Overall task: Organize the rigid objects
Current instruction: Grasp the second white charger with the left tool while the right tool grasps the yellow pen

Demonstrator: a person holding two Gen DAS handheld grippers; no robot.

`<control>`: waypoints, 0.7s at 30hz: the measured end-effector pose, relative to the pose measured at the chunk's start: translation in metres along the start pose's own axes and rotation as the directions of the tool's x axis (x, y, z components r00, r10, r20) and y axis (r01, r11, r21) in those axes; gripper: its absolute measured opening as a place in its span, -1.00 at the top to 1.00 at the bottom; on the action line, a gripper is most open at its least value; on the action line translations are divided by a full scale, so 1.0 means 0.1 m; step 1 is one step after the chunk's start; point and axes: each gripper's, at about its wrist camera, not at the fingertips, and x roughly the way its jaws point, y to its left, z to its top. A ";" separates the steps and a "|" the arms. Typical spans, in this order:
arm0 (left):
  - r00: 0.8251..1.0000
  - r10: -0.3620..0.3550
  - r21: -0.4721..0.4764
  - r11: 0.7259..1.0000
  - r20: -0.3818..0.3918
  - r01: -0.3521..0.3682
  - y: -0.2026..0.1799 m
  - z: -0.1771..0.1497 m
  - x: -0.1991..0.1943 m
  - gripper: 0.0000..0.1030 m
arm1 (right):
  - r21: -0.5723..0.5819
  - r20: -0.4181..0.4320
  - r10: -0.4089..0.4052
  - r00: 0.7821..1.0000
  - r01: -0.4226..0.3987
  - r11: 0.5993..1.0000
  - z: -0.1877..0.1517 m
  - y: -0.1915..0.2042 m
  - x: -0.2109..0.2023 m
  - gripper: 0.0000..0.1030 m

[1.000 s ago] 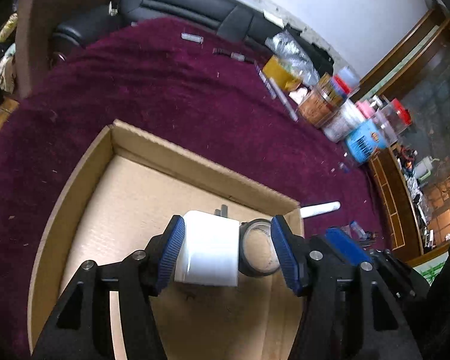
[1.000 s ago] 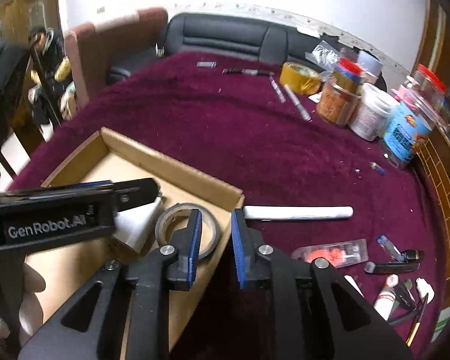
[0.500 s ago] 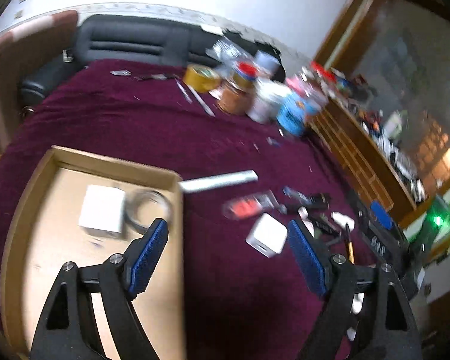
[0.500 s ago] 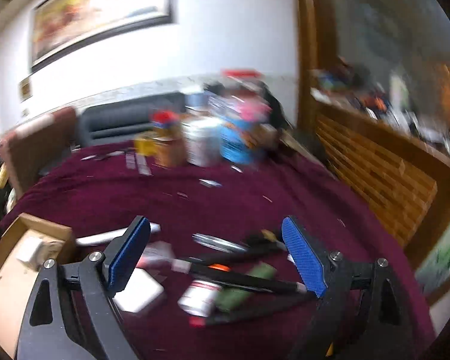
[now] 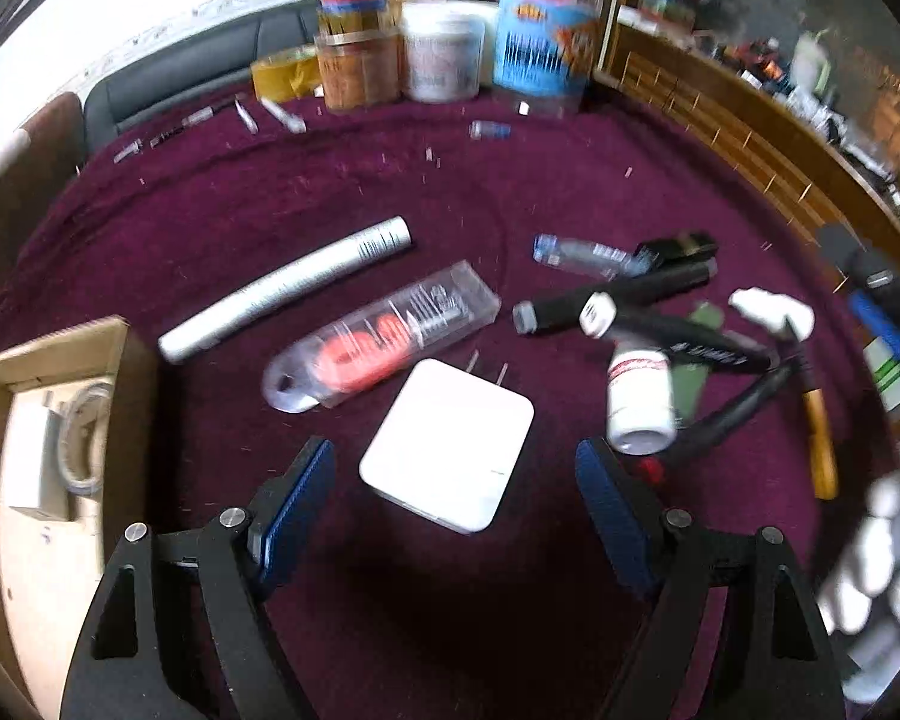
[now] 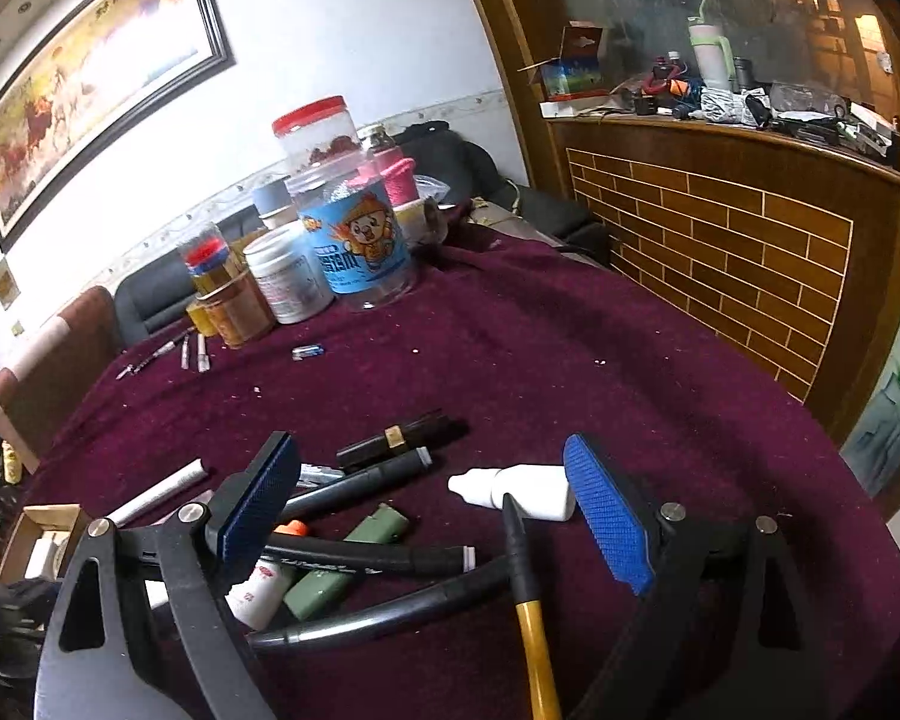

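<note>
In the left wrist view my left gripper [image 5: 456, 504] is open just above the maroon cloth, and a flat white charger [image 5: 450, 444] lies between its pads untouched. Beyond it lie a clear case with an orange part [image 5: 384, 342] and a white tube [image 5: 282, 288]. The cardboard box [image 5: 54, 342] at the left holds a white adapter [image 5: 33, 462] and a tape roll [image 5: 81, 438]. My right gripper [image 6: 432, 510] is open over a pile: a white dropper bottle [image 6: 516, 489], black markers [image 6: 366, 558], a green lighter [image 6: 348, 564] and a yellow-handled tool [image 6: 531, 612].
Several jars and tubs [image 6: 354, 240] stand at the back of the table, with small pens [image 6: 192, 354] near them. A wooden counter [image 6: 720, 228] runs along the right side. A dark sofa [image 5: 198, 72] and a brown chair [image 6: 48, 360] stand behind the table.
Both grippers swung right, away from the box and over the loose items. The left one left the white adapter in the box. Both jaws opened wide.
</note>
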 end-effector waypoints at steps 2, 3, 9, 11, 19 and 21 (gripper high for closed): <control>1.000 0.005 -0.003 1.000 -0.012 -0.005 -0.03 -0.02 0.09 -0.48 | 0.002 0.002 0.002 1.000 -0.002 1.000 0.00 -0.01 -0.01 -0.74; 1.000 0.017 0.005 1.000 0.009 -0.017 -0.05 -0.03 0.08 -0.45 | 0.006 0.002 0.004 1.000 -0.004 1.000 0.00 -0.01 0.02 -0.74; 0.999 -0.050 -0.031 0.998 0.021 0.051 0.08 -0.06 -0.11 0.21 | 0.025 0.008 -0.015 1.000 0.015 1.000 0.03 -0.05 0.06 -0.74; 0.997 -0.061 -0.038 0.997 0.047 0.063 0.10 -0.10 -0.26 0.25 | 0.030 0.011 -0.021 1.000 0.020 0.999 0.03 -0.07 0.06 -0.74; 0.971 -0.160 -0.105 0.978 0.176 0.180 0.28 -0.55 -0.96 0.25 | 0.036 0.010 -0.053 0.999 0.052 0.998 0.03 -0.10 0.10 -0.74; 0.965 -0.180 -0.131 0.970 0.189 0.206 0.32 -0.71 -1.03 0.25 | 0.033 0.008 -0.063 0.998 0.062 0.998 0.02 -0.11 0.11 -0.74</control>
